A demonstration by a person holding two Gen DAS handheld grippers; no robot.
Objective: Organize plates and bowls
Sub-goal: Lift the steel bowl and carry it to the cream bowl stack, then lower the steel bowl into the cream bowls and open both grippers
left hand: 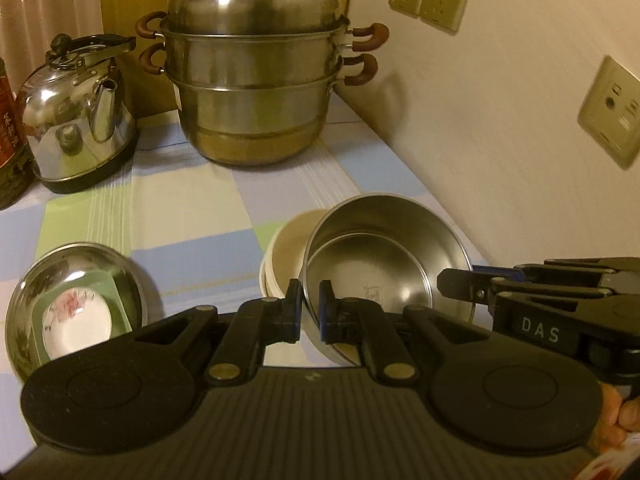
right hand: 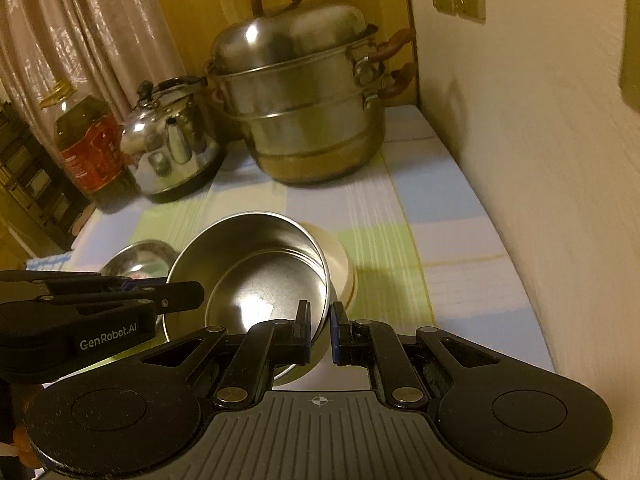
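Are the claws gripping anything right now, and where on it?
Both hold the steel bowl by its rim: left claw on the near edge, right claw on another section.

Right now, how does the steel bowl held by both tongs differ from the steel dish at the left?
The steel bowl is deep and straight-walled; the steel dish is shallow and flared. The bowl is gripped at its rim by the left tongs and right tongs, tilted above a cream bowl; the dish rests on the cloth. The bowl is empty; the dish holds a green tray and floral plate. Both are shiny metal.
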